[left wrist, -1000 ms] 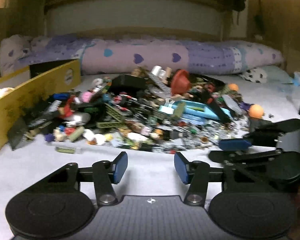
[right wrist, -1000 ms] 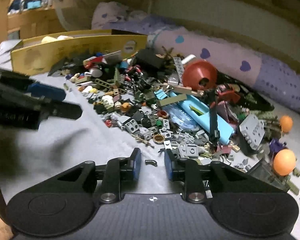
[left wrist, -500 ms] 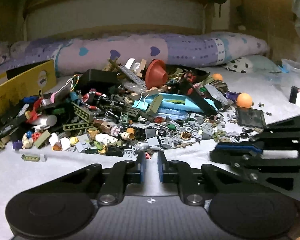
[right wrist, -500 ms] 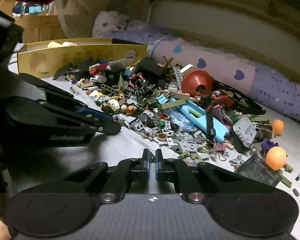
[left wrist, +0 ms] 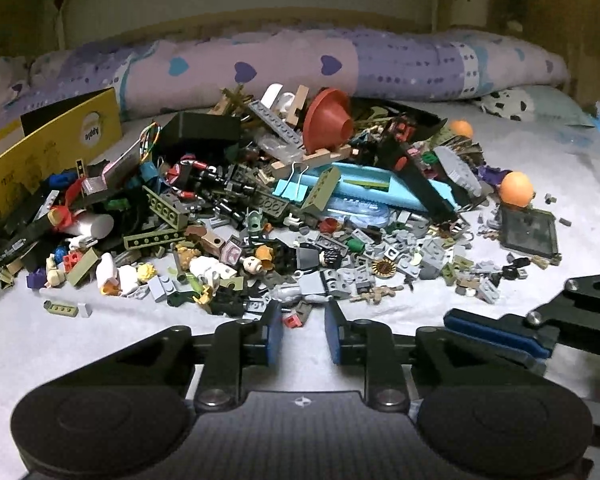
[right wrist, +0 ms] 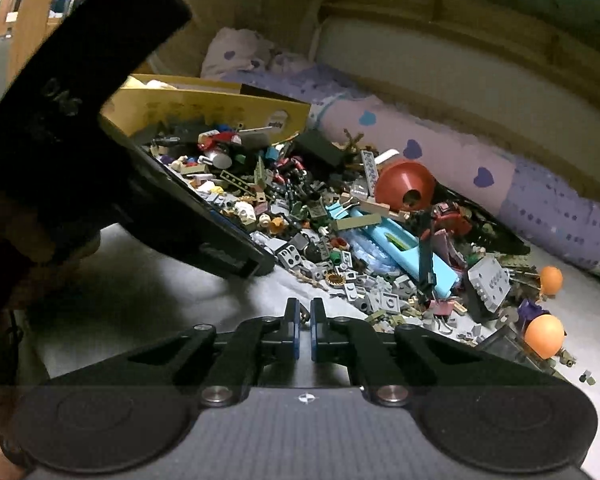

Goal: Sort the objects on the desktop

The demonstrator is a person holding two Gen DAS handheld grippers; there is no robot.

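My right gripper (right wrist: 305, 328), jaws nearly together and empty, over grey sheet (right wrist: 180, 300); brick pile (right wrist: 340, 232), red funnel (right wrist: 404, 186), orange balls (right wrist: 544, 336) beyond.

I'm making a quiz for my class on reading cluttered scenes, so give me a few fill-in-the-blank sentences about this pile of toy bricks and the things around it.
1. The round plastic funnel on top of the pile is ____ in colour.
2. The number of orange balls lying at the pile's edge is ____.
3. The cardboard box beside the pile is ____ in colour.
4. The long rolled blanket behind the pile is printed with ____.

Missing words: red; two; yellow; hearts
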